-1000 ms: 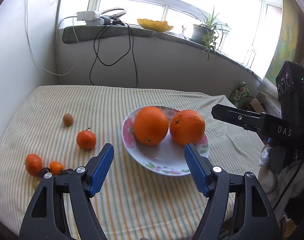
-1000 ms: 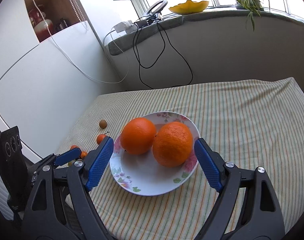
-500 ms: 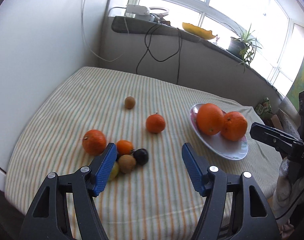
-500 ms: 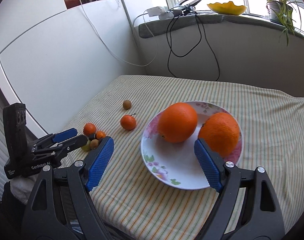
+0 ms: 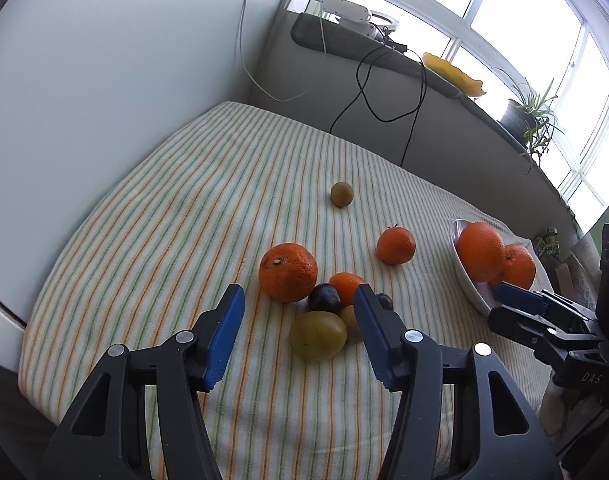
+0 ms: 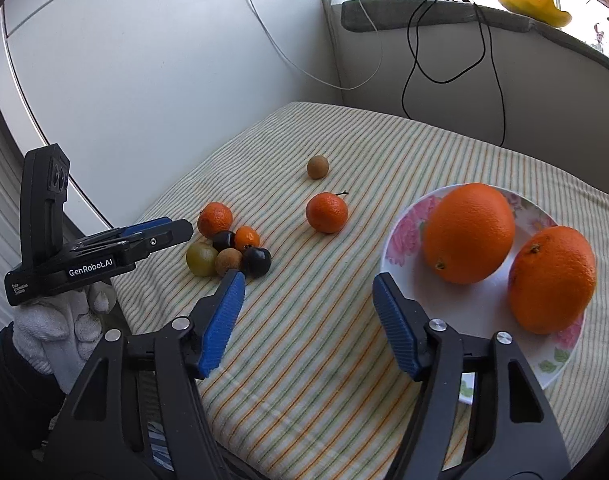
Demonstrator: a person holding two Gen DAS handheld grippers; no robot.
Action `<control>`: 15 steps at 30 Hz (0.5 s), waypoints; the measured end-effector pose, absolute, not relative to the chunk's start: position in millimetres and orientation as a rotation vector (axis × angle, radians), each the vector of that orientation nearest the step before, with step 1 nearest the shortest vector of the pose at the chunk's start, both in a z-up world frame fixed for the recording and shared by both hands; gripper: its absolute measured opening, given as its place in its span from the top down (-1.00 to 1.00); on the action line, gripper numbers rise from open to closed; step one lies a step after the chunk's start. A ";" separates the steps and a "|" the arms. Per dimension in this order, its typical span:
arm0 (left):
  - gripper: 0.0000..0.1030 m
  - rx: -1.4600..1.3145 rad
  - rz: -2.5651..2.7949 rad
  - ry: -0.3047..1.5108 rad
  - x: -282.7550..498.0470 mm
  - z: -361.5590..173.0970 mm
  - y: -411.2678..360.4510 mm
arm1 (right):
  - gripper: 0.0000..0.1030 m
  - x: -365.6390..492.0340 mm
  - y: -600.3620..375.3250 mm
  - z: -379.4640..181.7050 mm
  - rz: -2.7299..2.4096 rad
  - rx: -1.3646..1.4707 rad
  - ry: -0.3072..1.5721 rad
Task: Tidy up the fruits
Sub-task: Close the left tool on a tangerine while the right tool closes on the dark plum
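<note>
Blue-padded jaws on both the left gripper and right gripper have just been closing yet grip nothing — they have swung from the flowered plate to the small-fruit cluster, apparently next.

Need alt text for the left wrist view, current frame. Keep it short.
The open left gripper hovers over a cluster of small fruits on a striped cloth. To the right, the plate holds two oranges, with the right gripper beside it.

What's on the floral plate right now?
Two large oranges sit on the floral plate, side by side. No small fruit shows there. The plate surface under the oranges is hidden.
</note>
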State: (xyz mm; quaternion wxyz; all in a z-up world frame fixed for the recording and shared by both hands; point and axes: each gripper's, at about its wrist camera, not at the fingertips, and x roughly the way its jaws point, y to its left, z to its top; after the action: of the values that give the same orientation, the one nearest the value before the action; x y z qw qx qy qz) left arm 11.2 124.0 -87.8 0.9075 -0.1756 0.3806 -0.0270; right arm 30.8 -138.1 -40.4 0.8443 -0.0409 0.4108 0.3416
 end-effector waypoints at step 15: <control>-0.05 -0.434 -0.081 0.809 25.2 -98.3 141.2 | 0.13 49.4 -83.1 -73.1 0.812 -0.161 0.964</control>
State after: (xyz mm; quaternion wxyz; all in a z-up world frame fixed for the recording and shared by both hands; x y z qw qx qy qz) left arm 25.2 141.2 -98.3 0.8957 -0.2095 0.3904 -0.0392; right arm 49.4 -83.1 -73.1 0.8050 -0.0752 0.4500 0.3792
